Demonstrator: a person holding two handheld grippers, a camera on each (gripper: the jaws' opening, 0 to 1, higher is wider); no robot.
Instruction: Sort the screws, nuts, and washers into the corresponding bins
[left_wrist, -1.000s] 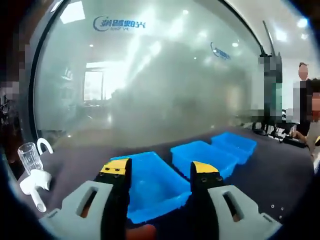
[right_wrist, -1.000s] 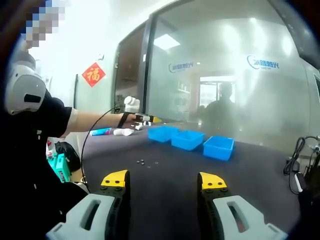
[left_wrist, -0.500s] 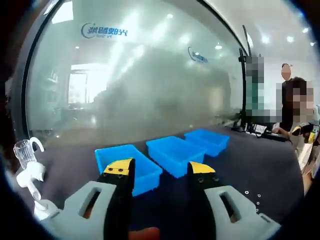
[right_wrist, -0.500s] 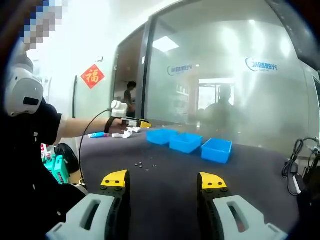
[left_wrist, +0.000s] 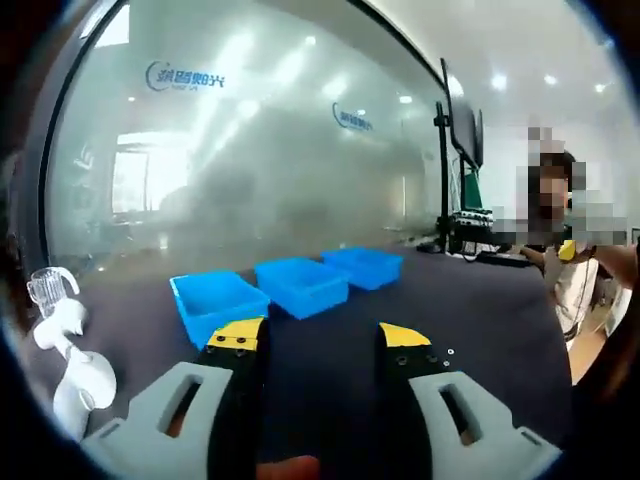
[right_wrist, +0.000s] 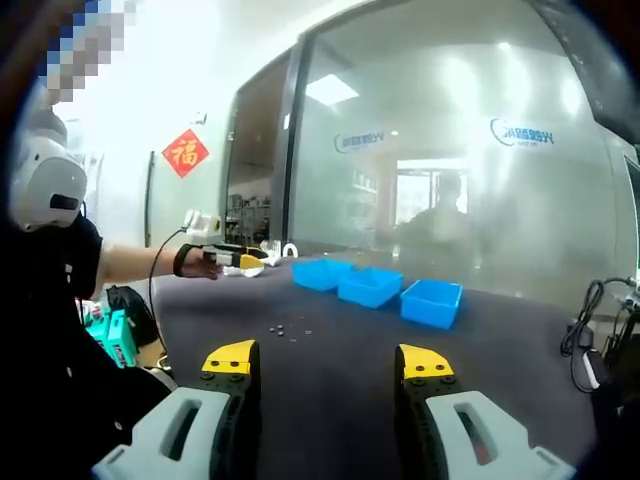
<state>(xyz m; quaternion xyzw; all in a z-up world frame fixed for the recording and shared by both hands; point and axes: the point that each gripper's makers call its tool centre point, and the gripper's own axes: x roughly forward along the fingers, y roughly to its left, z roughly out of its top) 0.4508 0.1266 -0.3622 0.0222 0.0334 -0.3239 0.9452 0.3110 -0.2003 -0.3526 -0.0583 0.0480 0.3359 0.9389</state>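
Left gripper view first, scanned left to right: a white holder with a clear glass piece (left_wrist: 62, 330) sits at the far left of the dark counter (left_wrist: 480, 300), then three blue bins (left_wrist: 288, 287) are lined up in a row in front of a frosted glass wall (left_wrist: 260, 150), and a few tiny bits of hardware (left_wrist: 443, 352) are dotted on the counter just beside the right jaw. The left gripper (left_wrist: 320, 345) is held wide open with nothing between the jaws. In the right gripper view, the left gripper is seen again at the left, carried on an outstretched arm near the bins' end of the counter, then a small scatter of hardware lies in the middle of the counter well short of the bins, and the right gripper (right_wrist: 328, 358) is also spread wide and empty. No piece has been picked yet, by the look of it, so the step in hand is probably the first pick: one single piece should be approached low and square, closed on gently so it isn't flicked away, and its type checked before a bin is chosen. Hard to make out: which specks are screws, nuts or washers can't be told, the bins' insides aren't shown, and no labels are readable.
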